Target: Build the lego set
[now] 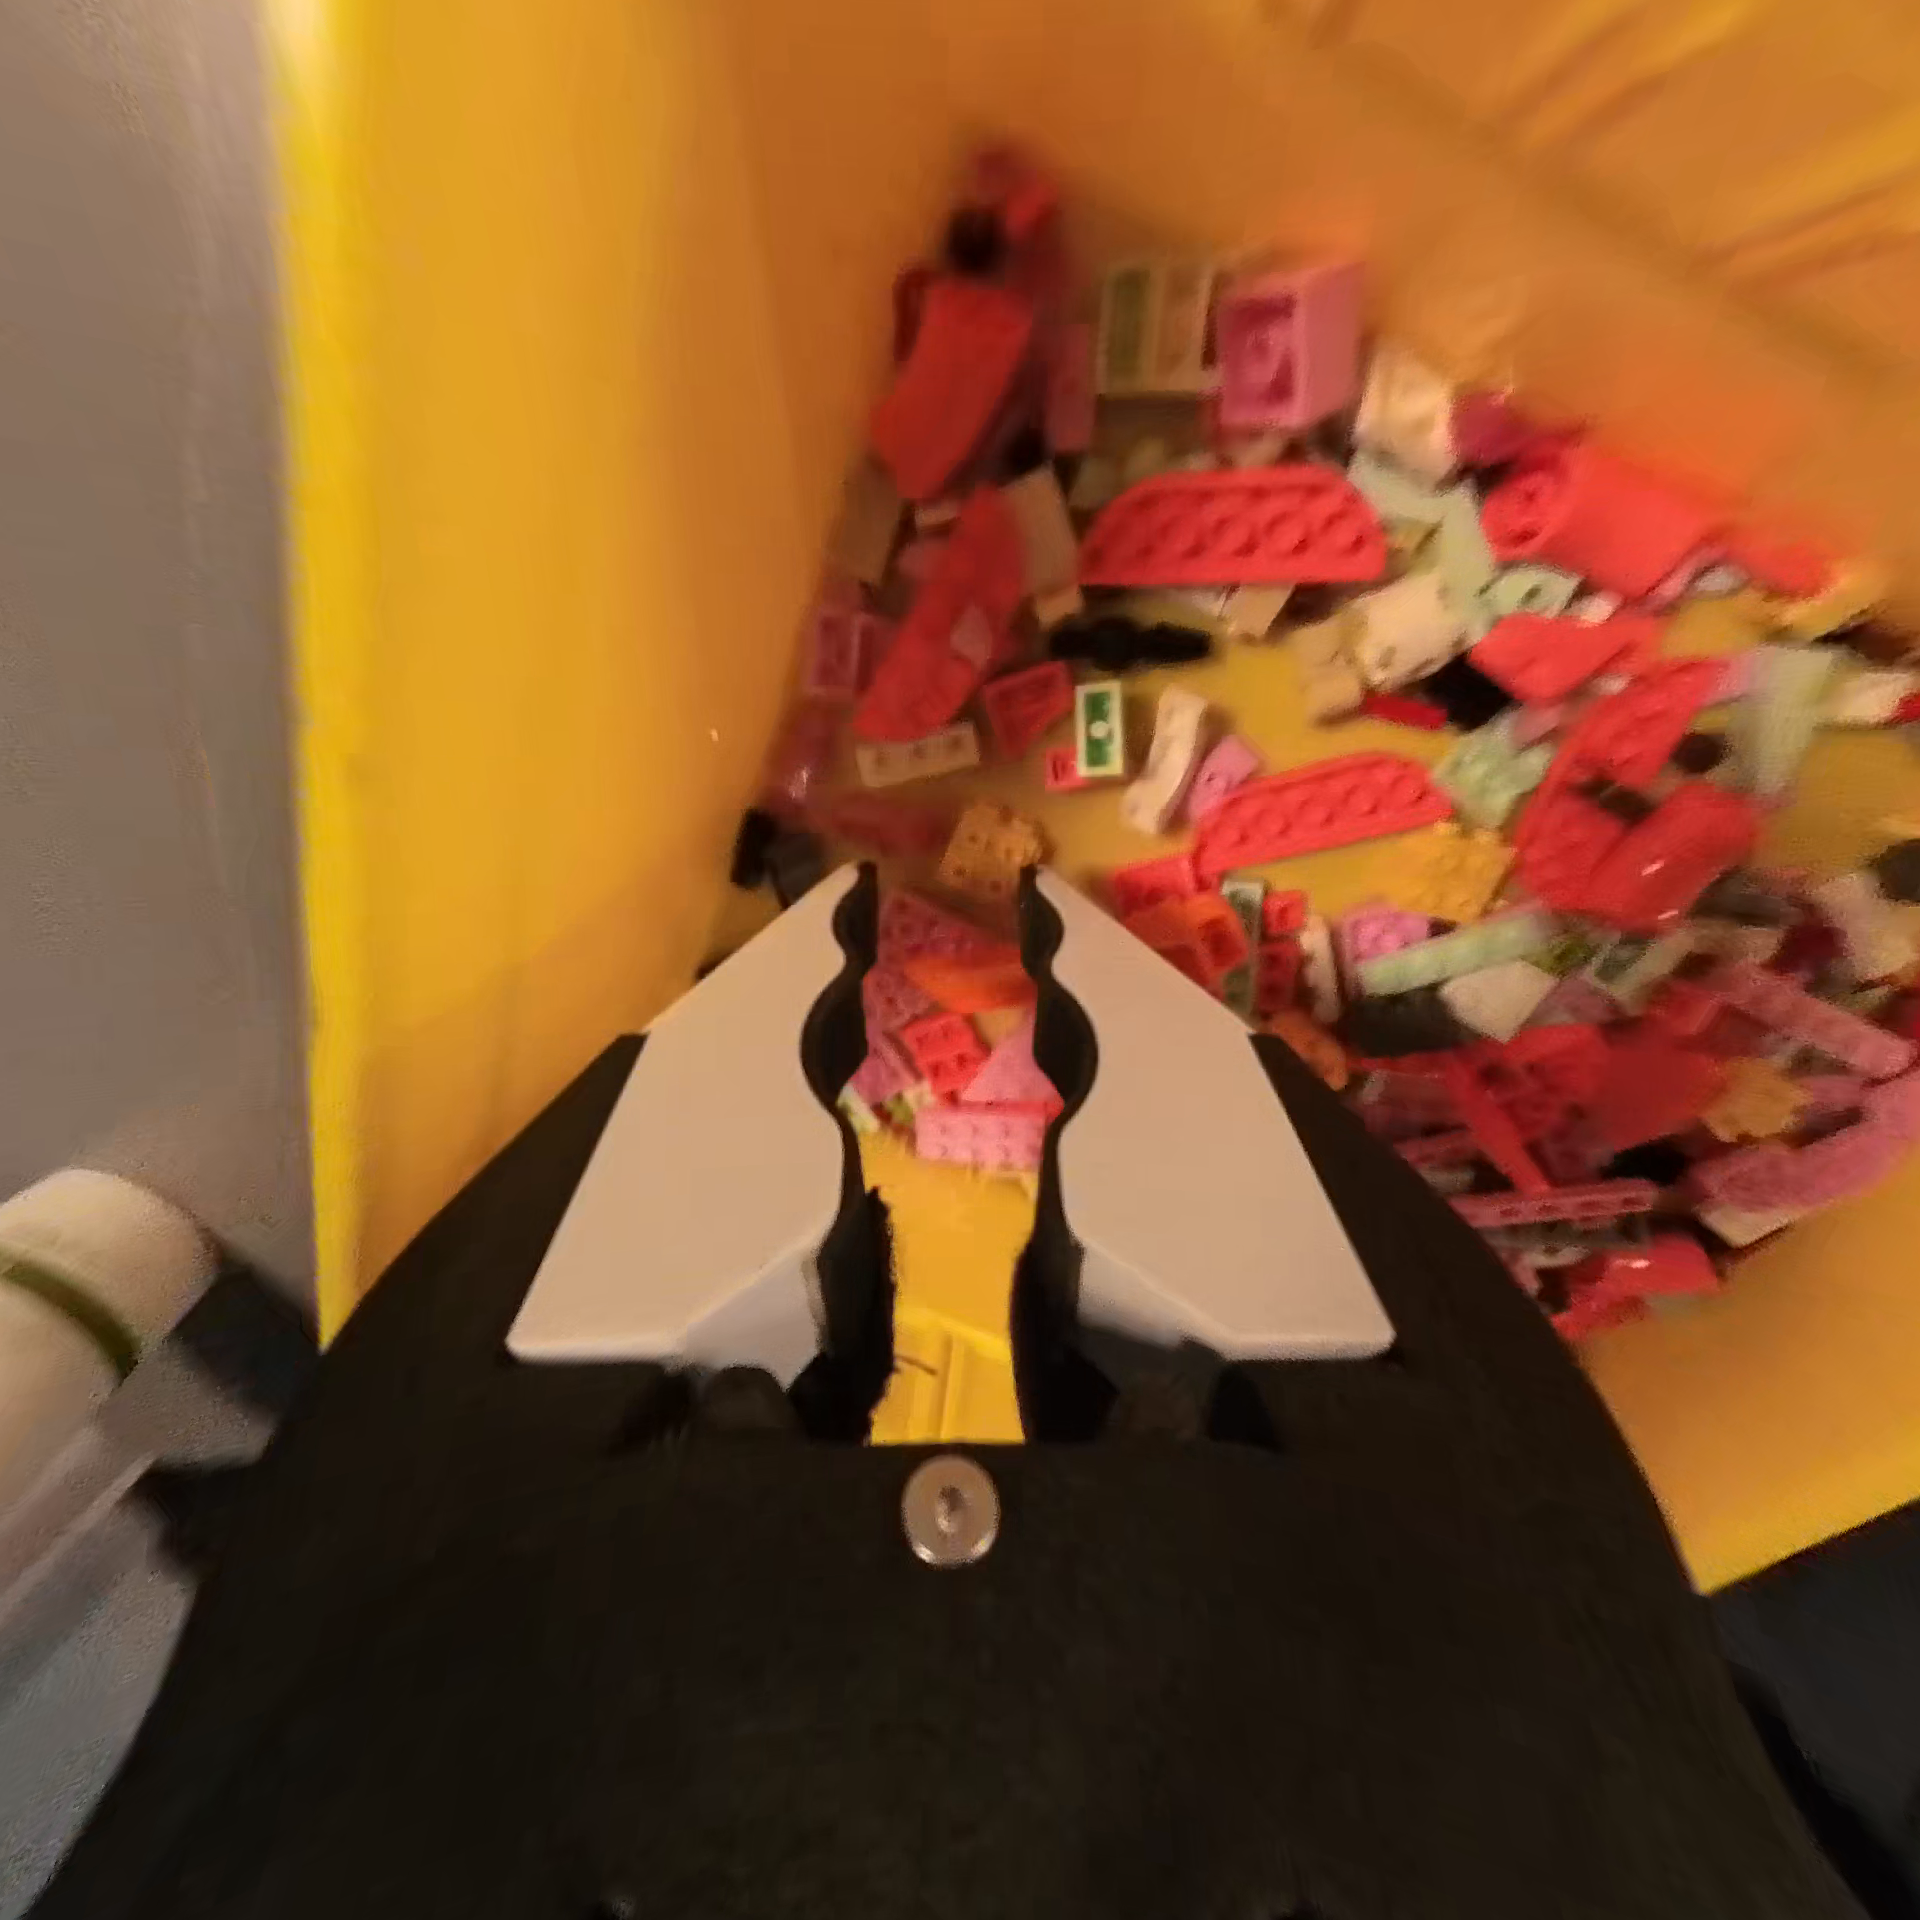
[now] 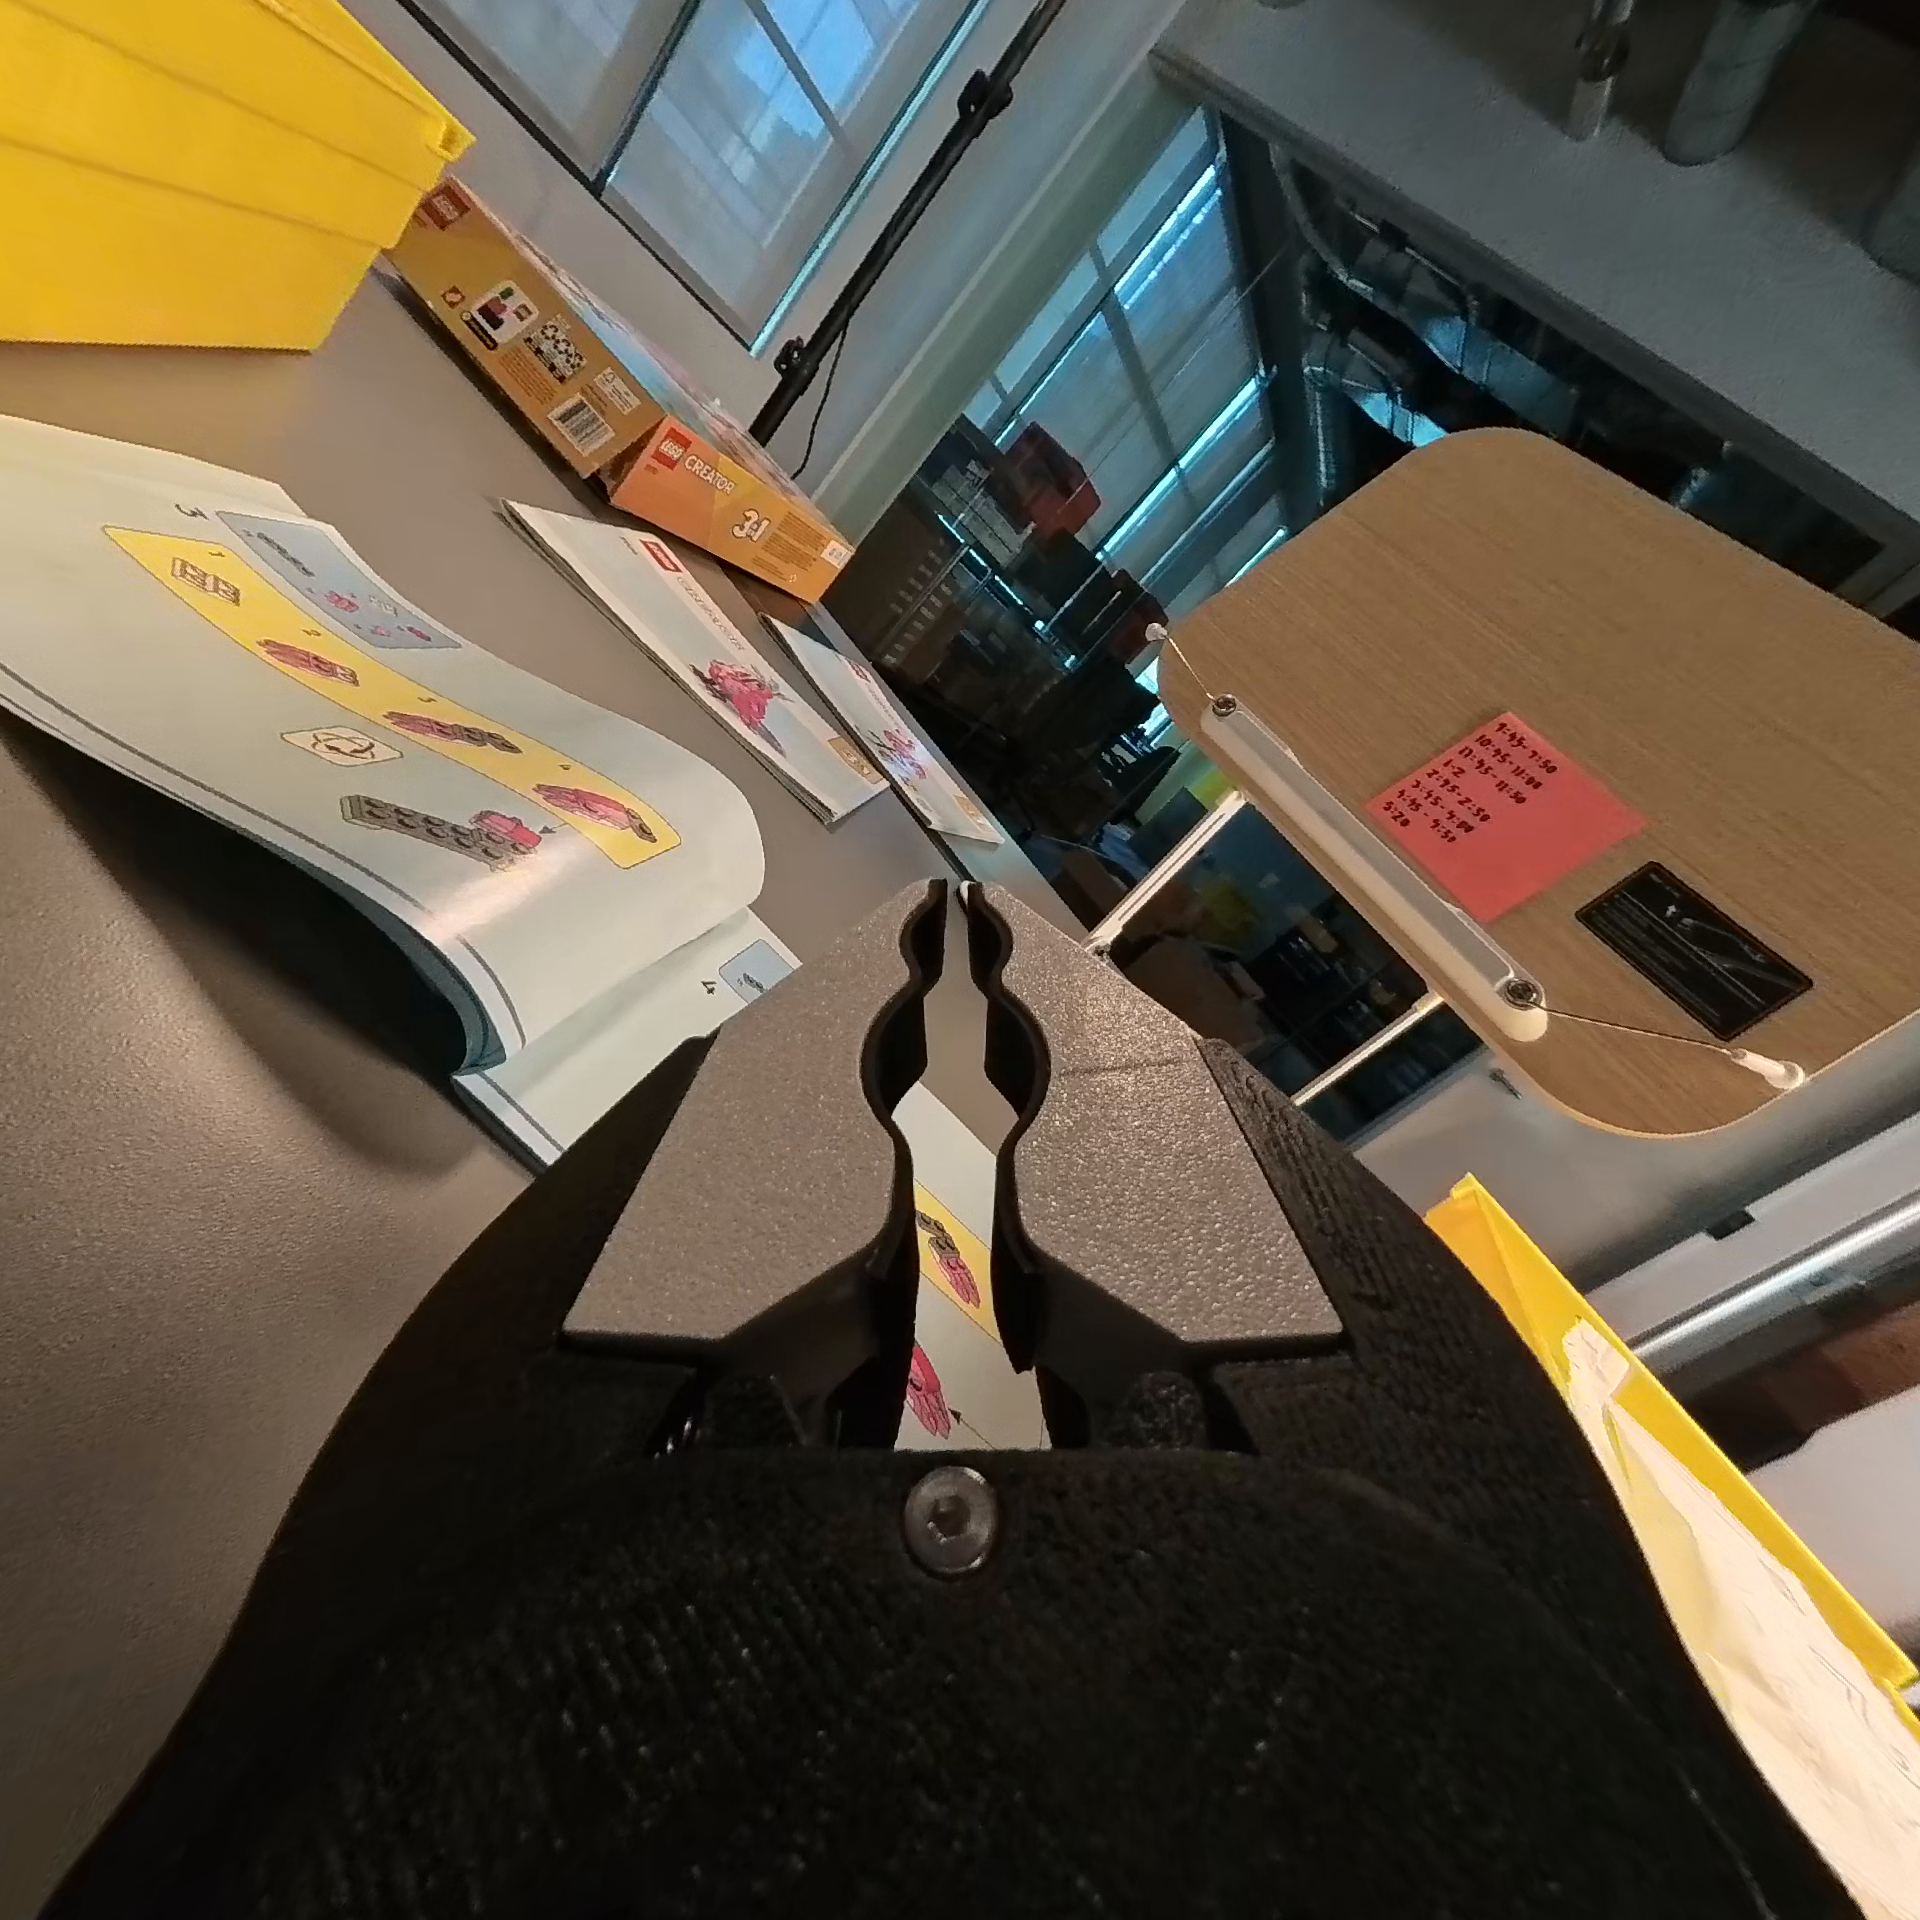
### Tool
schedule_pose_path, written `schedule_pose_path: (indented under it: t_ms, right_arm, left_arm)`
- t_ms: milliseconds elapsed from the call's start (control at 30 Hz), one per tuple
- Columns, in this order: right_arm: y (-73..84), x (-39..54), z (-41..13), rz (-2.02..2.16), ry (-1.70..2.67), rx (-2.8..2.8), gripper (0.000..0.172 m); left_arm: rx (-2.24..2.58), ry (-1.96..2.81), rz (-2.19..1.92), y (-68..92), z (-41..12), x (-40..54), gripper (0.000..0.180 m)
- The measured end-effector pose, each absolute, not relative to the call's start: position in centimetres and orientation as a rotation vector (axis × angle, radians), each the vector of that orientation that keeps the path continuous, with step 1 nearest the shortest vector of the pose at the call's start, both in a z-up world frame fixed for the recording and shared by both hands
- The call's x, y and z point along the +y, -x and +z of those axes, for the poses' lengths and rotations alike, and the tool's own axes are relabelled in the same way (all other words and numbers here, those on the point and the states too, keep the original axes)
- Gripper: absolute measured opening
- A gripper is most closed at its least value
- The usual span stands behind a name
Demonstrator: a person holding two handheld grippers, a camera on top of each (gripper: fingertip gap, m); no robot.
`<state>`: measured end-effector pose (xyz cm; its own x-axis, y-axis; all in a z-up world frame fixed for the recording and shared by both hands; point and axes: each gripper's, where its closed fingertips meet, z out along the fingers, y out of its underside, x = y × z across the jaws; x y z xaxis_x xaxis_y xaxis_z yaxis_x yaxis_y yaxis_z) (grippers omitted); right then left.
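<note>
Bricks: a loose heap (image 1: pixel 1351 831) of red, pink, pale green, white and black building pieces lies on the floor of a yellow bin (image 1: pixel 571 520), thickest toward the right and along the bin's left wall.
Left gripper: the left gripper (image 1: pixel 948 883) hangs inside the bin just above the pieces, its jaws standing a narrow way apart with nothing pressed between the pads.
At its tips: a small tan plate (image 1: pixel 992 847) lies just beyond the right fingertip; whether it touches is unclear. Pink and red pieces (image 1: pixel 935 997) show through the gap, lying on the bin floor below.
Crowding: the pieces overlap and tilt at all angles, with only a small bare patch of floor mid-bin, so few stand apart from their neighbours.
Sharpness: the right side of the heap is smeared by blur, and the small parts there cannot be told apart.
Right gripper: the right gripper (image 2: pixel 956 891) is held above a grey table (image 2: pixel 208 1247), its jaws all but meeting. A pale sliver shows at the tips; what it is cannot be told.
Around it: an open instruction booklet (image 2: pixel 416 748) lies just to the left, with closed booklets (image 2: pixel 707 665) and a cardboard box (image 2: pixel 623 436) farther off.
Backdrop: a wooden panel (image 2: pixel 1558 623) bearing a pink note (image 2: pixel 1501 816) stands well apart.
</note>
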<state>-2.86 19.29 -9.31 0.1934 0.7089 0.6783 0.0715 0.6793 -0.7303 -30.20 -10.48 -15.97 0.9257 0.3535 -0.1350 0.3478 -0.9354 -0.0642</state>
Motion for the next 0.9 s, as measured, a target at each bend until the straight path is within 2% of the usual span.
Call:
schedule_pose_path:
  t_ms: [167, 300, 333, 567, 733, 833, 900]
  right_arm:
    - [2.9, 19.3, -9.3, 0.508, 0.734, -1.322, 0.001]
    - [2.9, 19.3, -9.3, 0.507, 0.734, -1.324, 0.001]
    - [2.9, 19.3, -9.3, 0.507, 0.734, -1.324, 0.001]
    - [2.9, 19.2, -9.4, 0.509, 0.734, -1.327, 0.001]
    - [2.9, 19.2, -9.4, 0.513, 0.732, -1.330, 0.001]
    - [2.9, 19.2, -9.4, 0.513, 0.734, -1.328, 0.001]
    - [2.9, 19.2, -9.4, 0.516, 0.734, -1.327, 0.001]
  left_arm:
    - [-0.424, 2.743, -0.069, 28.2, -13.7, -5.3, 0.032]
    - [-0.359, 2.833, -0.054, 27.6, -15.4, -4.9, 0.058]
    - [-0.360, 2.860, -0.045, 27.5, -15.9, -5.0, 0.060]
    - [-0.402, 2.940, -0.112, 26.4, -17.2, -5.4, 0.043]
    - [-0.467, 3.042, 0.147, 28.9, -17.3, -8.4, 0.036]
    - [-0.400, 2.860, -0.083, 26.1, -15.3, -6.0, 0.046]
    - [-0.315, 2.759, -0.280, 22.9, -13.7, -4.7, 0.070]
